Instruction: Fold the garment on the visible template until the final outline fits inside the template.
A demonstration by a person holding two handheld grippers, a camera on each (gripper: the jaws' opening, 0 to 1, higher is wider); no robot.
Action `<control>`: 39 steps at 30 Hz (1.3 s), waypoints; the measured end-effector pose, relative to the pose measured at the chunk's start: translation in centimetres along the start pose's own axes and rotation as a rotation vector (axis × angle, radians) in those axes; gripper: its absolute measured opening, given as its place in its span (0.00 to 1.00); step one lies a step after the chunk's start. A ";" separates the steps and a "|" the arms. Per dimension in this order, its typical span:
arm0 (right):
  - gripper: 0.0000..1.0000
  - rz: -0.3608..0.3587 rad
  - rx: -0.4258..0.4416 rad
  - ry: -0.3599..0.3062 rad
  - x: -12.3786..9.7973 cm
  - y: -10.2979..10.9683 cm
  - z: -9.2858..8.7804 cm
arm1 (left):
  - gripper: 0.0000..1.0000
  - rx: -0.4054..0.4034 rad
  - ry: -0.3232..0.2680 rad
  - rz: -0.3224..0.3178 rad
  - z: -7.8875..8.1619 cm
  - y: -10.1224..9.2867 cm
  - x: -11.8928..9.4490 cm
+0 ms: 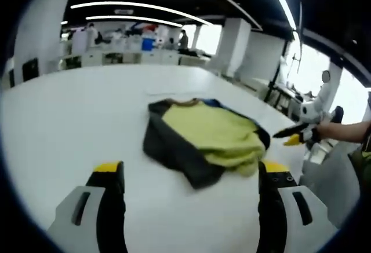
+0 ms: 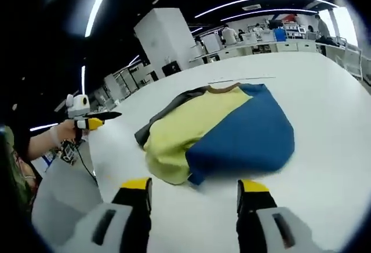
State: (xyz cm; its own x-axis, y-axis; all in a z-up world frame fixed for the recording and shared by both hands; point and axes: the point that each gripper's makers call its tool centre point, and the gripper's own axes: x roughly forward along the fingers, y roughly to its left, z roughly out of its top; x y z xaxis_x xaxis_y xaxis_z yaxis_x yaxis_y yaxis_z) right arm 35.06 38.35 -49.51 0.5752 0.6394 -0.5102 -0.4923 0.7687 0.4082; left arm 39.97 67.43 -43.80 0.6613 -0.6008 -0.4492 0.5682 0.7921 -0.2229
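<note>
The garment lies folded in a loose heap on the white table, with dark grey, yellow-green and a strip of blue showing. From the other side the garment shows a large blue panel, a yellow panel and a dark grey edge. My left gripper hovers just short of it, jaws wide apart and empty. My right gripper is also open and empty, close to the blue edge. The right gripper appears at the table's right side, and the left gripper is held up at the left. A faint thin line runs on the table behind the collar.
The table edge runs near the person's hand, with floor below. Desks, white columns and people stand far behind. Bare white table surrounds the garment.
</note>
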 end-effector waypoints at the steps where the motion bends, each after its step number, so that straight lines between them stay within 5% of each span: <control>1: 0.52 -0.004 -0.007 0.007 0.2 0.0 -0.1 | 0.92 -0.004 -0.003 0.001 0.0 0.0 -0.1; 9: 0.30 -0.022 0.017 0.023 2.2 -0.7 -0.6 | 0.90 -0.015 -0.007 0.014 -0.1 0.2 -0.4; 23: 0.12 -0.045 0.106 0.019 3.5 -1.7 -1.4 | 0.88 -0.026 -0.017 0.017 0.0 0.2 -0.4; 27: 0.00 -0.059 0.121 0.004 3.2 -1.9 -1.0 | 0.87 -0.024 -0.017 0.012 0.1 0.0 -0.3; 39: 0.00 -0.028 0.091 -0.017 -0.3 -1.5 1.8 | 0.81 0.000 0.001 0.005 0.1 -0.3 -0.1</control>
State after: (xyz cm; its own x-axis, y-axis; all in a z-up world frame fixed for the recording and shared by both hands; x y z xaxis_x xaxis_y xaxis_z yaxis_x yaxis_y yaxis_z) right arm 36.79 37.01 -48.61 0.5990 0.6173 -0.5100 -0.4148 0.7840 0.4617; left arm 39.74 67.26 -43.61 0.6636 -0.5971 -0.4507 0.5651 0.7949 -0.2210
